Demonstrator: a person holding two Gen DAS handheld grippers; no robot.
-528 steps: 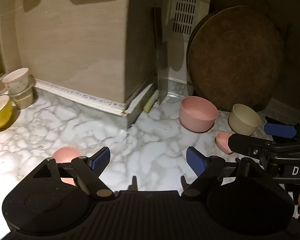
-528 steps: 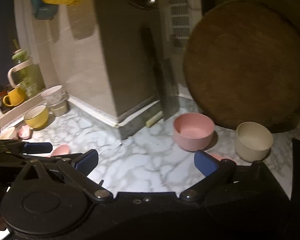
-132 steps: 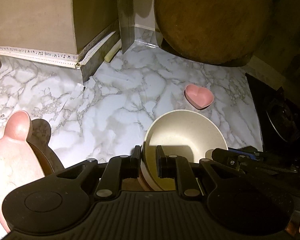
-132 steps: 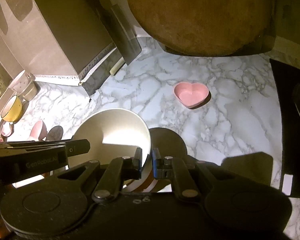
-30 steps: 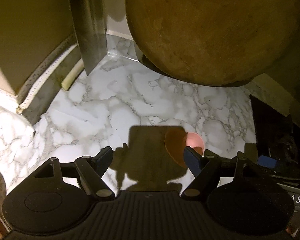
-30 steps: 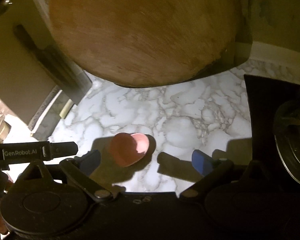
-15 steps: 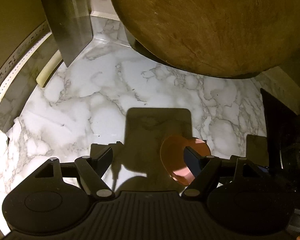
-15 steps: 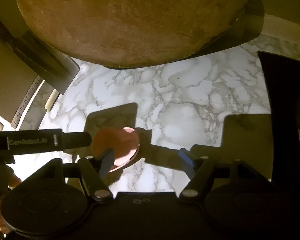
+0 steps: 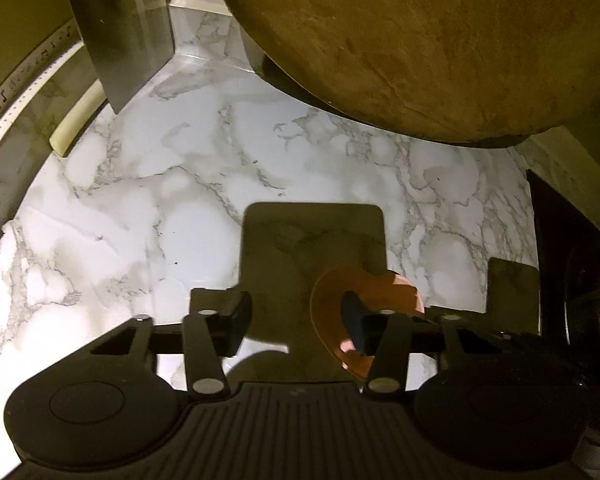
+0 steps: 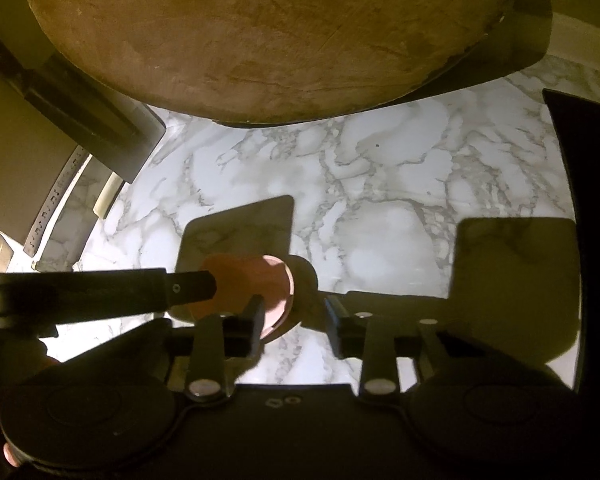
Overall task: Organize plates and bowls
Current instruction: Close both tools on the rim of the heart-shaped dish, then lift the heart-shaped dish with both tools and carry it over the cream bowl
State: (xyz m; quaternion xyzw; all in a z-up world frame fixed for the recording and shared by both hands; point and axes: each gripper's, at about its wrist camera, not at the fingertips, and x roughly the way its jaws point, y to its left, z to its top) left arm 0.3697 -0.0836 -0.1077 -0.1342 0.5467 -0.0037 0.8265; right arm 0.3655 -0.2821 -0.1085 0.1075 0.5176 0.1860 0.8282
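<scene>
Dish point(image 9: 384, 290): small, pink, heart-shaped, resting on the marble-patterned surface point(image 9: 180, 200), with both tools at it from opposite sides. It is the one item left to collect here, as far as I can see.

Finger state:
- The left gripper point(image 9: 294, 314) has just been narrowing. One finger hangs over the dish's hollow, the other stands well outside. The near wall lies between them, not yet pinched, so the fingers are still apart.
- The right gripper point(image 10: 294, 314) has also just been narrowing. One finger is over the hollow, the other just outside the opposite wall. I see a gap on both sides of the rim, so there is no grip yet.

Procedure, as I judge it:
1. Close one pair of fingers fully on the wall it straddles. Two grips on so small a dish would likely fight each other.
2. Seat the inner finger low against the wall before closing, since a shallow hold on a sloped rim may slip.
3. Lift straight up, and carry only once the dish clears the surface.

Surroundings: a large round wooden board point(image 9: 420, 40) leans beyond the fingers, overhanging the working area, so I would keep the lift low. A broad metal blade point(image 9: 132, 32) stands to the far left, and a dark panel point(image 10: 580, 160) borders the right. The tools cast hard shadows across the dish and hide its edges.
</scene>
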